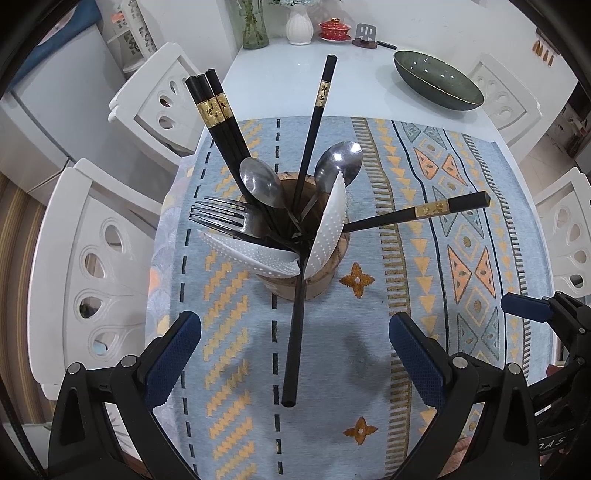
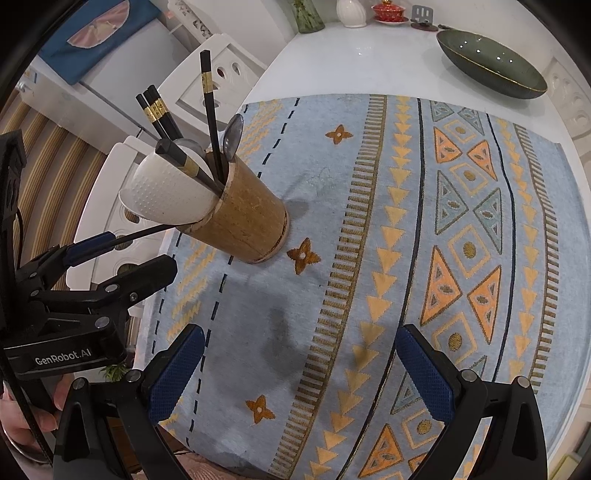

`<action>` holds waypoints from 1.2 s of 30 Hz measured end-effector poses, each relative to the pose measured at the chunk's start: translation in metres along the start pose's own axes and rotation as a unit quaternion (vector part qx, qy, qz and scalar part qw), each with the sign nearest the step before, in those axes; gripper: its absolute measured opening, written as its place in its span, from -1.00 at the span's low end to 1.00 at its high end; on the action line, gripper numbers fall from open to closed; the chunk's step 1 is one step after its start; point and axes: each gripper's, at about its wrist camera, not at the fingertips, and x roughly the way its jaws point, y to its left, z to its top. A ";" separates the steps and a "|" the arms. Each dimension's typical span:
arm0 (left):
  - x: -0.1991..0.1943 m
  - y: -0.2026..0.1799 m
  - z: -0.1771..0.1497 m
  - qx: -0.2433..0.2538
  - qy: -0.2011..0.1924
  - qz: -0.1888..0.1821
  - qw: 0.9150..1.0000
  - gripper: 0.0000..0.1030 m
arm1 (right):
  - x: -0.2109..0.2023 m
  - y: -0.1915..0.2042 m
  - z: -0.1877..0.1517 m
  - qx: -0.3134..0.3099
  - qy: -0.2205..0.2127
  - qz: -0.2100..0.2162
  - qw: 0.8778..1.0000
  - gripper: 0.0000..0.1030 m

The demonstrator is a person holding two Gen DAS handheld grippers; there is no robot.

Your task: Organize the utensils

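Observation:
A wooden utensil holder (image 1: 317, 273) stands on the patterned blue mat (image 1: 406, 258). It holds black chopsticks with gold bands (image 1: 218, 110), two metal spoons (image 1: 260, 181), a dark fork (image 1: 221, 218) and two white dotted paddles (image 1: 328, 229). One black chopstick (image 1: 295, 332) leans out of the holder toward me, its end lying between my left gripper's open fingers without touching them. My left gripper (image 1: 295, 358) is open just in front of the holder. In the right wrist view the holder (image 2: 251, 218) sits up and to the left of my right gripper (image 2: 301, 373), which is open and empty over the mat.
A dark green bowl (image 1: 437, 79) rests on the white table (image 1: 354, 85) beyond the mat. Vases (image 1: 299, 26) and a red lidded cup (image 1: 334, 29) stand at the far edge. White chairs (image 1: 88, 266) line the table's left side. A person's hand (image 2: 26, 424) shows at the lower left.

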 end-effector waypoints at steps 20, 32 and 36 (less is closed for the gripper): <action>-0.004 0.000 -0.004 -0.005 -0.004 0.001 1.000 0.99 | -0.004 0.002 -0.004 0.002 -0.003 0.000 1.000 1.00; -0.010 -0.008 -0.010 0.013 -0.024 0.023 0.999 0.99 | -0.009 -0.002 -0.011 0.017 -0.020 -0.001 1.000 1.00; -0.015 -0.011 -0.016 0.021 -0.039 0.022 0.999 0.99 | -0.010 -0.003 -0.015 0.019 -0.026 0.001 0.999 1.00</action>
